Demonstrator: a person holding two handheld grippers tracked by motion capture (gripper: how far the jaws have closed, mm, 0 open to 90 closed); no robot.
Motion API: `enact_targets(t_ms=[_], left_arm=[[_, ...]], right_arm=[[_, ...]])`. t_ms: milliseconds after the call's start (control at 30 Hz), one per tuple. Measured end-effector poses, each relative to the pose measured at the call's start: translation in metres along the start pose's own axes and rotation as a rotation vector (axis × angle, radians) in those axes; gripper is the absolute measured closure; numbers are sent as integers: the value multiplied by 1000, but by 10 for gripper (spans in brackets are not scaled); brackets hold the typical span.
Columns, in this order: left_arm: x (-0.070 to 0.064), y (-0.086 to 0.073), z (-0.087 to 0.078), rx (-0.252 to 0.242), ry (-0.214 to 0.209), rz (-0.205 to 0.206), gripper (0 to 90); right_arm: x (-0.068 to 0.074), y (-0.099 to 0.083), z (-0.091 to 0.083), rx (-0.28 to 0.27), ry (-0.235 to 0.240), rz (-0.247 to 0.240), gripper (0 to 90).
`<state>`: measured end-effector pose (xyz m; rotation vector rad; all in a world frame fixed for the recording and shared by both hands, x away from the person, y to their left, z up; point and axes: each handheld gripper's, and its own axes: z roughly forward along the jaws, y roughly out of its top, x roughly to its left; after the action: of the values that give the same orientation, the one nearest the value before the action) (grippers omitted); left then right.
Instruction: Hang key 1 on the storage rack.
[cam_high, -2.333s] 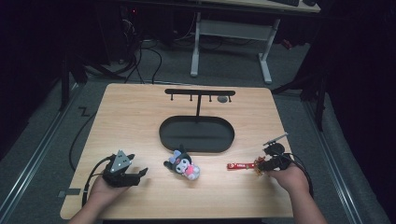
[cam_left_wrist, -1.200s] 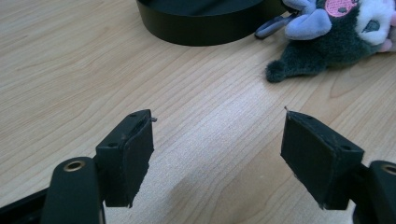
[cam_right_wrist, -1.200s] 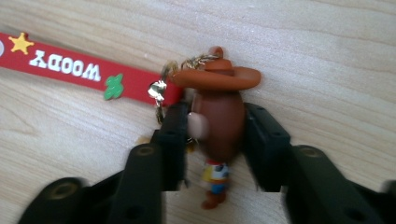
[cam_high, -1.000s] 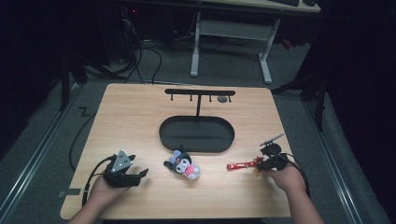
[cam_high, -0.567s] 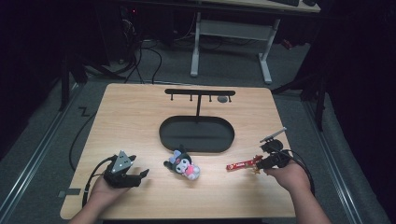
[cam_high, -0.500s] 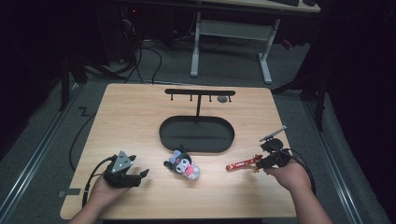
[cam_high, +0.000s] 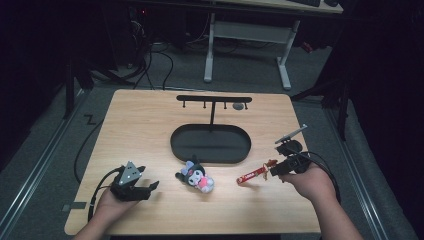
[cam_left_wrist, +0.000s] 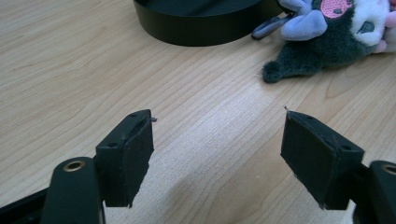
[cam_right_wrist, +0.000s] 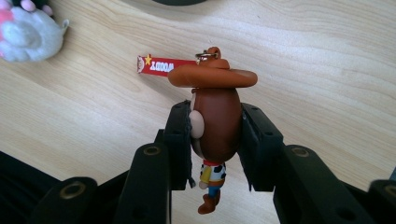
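Note:
A small cowboy figure keychain (cam_right_wrist: 215, 126) with a brown hat is clamped between the jaws of my right gripper (cam_right_wrist: 215, 140). Its red strap (cam_right_wrist: 161, 66) trails onto the wood. From above, the right gripper (cam_high: 280, 167) is at the table's right front, and the red strap (cam_high: 252, 174) slants down to the left of it. My left gripper (cam_high: 149, 186) rests at the left front, and its jaws (cam_left_wrist: 217, 154) stand wide apart over bare wood. A dark plush toy (cam_high: 196, 176) with a pink and white face lies between the two grippers.
A black oval tray base (cam_high: 210, 150) sits mid-table with a T-shaped hook rack (cam_high: 214, 99) rising from it. The plush toy (cam_left_wrist: 336, 28) lies against the tray's wall (cam_left_wrist: 201, 25). Cables trail off the table's left side.
My right gripper has risen slightly with the cowboy keychain, so the red strap now slants instead of lying level. The left gripper and the plush have stayed put.

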<state>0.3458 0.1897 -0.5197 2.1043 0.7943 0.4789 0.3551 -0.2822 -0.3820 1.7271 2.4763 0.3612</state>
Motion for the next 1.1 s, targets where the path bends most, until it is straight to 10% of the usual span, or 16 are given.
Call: enact_targets(t_ms=[1100], left_arm=[[2,-2,-4,-12,4,-5,249]], right_arm=[[20,62,-34,-58,-50,-27,668]])
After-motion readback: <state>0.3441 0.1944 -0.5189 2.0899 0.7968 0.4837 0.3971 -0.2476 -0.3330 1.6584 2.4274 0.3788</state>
